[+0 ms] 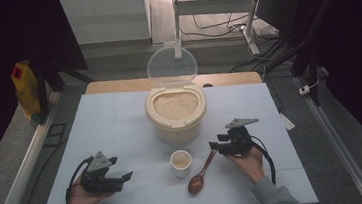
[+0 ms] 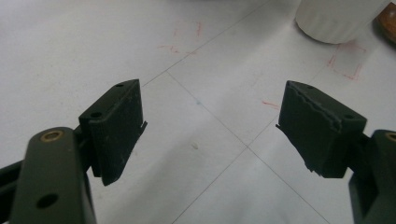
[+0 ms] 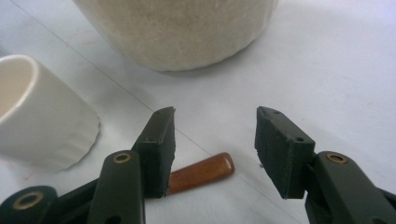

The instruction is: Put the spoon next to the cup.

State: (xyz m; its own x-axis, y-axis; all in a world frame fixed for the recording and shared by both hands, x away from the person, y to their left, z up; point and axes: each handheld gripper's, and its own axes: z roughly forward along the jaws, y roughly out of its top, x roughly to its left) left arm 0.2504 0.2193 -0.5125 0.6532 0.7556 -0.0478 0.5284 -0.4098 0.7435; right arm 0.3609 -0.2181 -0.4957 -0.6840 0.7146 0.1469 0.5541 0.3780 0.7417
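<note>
Centre of table: rice container (image 1: 176, 116) stands mid-table with its clear lid (image 1: 171, 66) raised at the far side, blocking a straight reach across.
Near centre: small cup (image 1: 181, 163) sits just near of the container, with a narrow gap between them.
Right of cup: wooden spoon (image 1: 202, 172) lies slanted just beside the cup, its handle end low between the jaws of the right gripper (image 1: 214, 145).
Left half: bare table (image 1: 111, 124) around the left gripper (image 1: 126, 176), free passage.
Far right: bare surface beside the container.
</note>
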